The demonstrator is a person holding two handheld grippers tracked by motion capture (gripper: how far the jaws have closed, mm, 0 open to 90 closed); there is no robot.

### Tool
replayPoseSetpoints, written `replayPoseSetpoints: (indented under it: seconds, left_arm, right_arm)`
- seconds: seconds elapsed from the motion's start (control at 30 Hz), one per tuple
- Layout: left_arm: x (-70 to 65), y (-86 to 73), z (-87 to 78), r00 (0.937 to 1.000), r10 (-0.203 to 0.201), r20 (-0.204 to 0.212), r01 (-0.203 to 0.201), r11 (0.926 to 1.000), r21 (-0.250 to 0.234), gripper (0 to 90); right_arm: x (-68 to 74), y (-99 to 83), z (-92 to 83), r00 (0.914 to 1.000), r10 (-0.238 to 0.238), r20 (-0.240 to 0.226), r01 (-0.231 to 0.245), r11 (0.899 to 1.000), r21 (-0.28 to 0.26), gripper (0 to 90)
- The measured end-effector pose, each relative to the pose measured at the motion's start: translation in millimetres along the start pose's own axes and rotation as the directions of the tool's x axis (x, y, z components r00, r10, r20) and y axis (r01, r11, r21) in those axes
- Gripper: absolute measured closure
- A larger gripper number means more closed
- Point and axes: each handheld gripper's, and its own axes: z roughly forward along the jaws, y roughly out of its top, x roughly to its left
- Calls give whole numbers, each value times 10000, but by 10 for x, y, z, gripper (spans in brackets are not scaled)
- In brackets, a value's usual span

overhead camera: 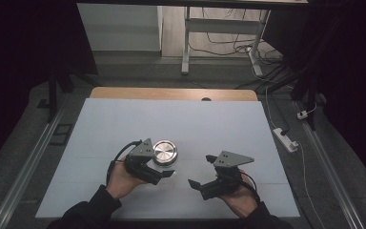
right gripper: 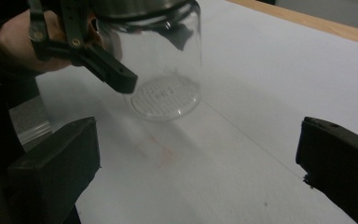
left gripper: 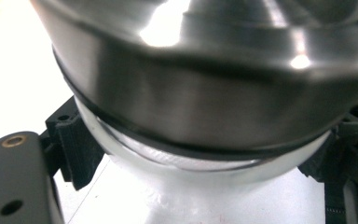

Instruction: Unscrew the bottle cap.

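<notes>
While the left gripper (overhead camera: 164, 172) clamps the clear glass jar (right gripper: 165, 70) just under its metal lid (overhead camera: 164, 151), the jar stands upright on the white table (overhead camera: 124, 124), a little left of the middle and near the person's edge. Its lid sits on top, a dark seal ring under the steel rim, so as far as I can judge the opening is not done and the lid has yet to be turned and lifted. Off to the side, the right gripper (overhead camera: 201, 171) hangs with its jaws spread wide and nothing between them, apart from the jar, free to take the lid.
</notes>
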Motion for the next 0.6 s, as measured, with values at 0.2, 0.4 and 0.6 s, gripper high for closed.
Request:
replayPoseSetpoints:
  seconds: [0.2,0.4,0.6]
  left_arm:
    - [-12,3,11,10000,23,-7,-23,10000,21,155]
    - [-19,7,17,10000,23,-13,-23,10000,10,155]
    - [-32,15,25,10000,-5,-74,5,10000,5,155]
  right_arm:
    - [30,143,120,9998,-174,-94,174,9998,48,0]
    - [59,270,217,9992,-405,25,405,9992,25,0]
    - [100,411,332,9989,-458,119,459,9989,-75,0]
